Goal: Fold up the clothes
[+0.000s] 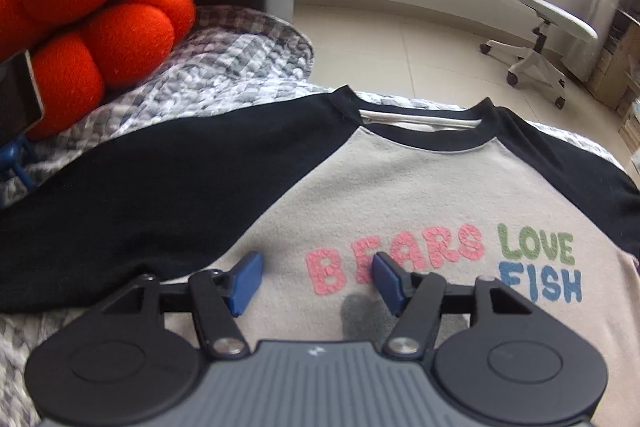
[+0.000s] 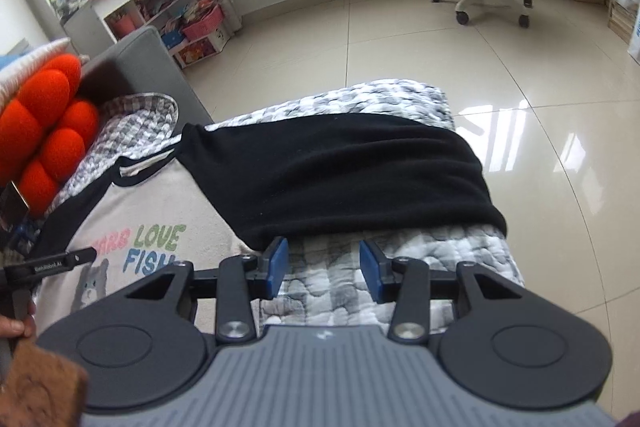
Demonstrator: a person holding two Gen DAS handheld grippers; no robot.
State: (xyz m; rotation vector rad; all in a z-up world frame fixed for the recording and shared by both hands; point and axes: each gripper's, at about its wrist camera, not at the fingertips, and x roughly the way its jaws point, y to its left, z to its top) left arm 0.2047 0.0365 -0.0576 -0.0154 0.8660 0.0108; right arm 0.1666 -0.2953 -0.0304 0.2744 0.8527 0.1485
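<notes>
My left tool hung spread above the shirt lying flat on the quilt; my right tool gaped, empty, beside its black sleeve.

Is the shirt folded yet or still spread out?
Spread out: the shirt lies flat, front up, both black sleeves extended sideways.

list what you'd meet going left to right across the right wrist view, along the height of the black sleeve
orange plush toy → shirt neckline → black sleeve → quilted blanket → glossy tiled floor
</notes>
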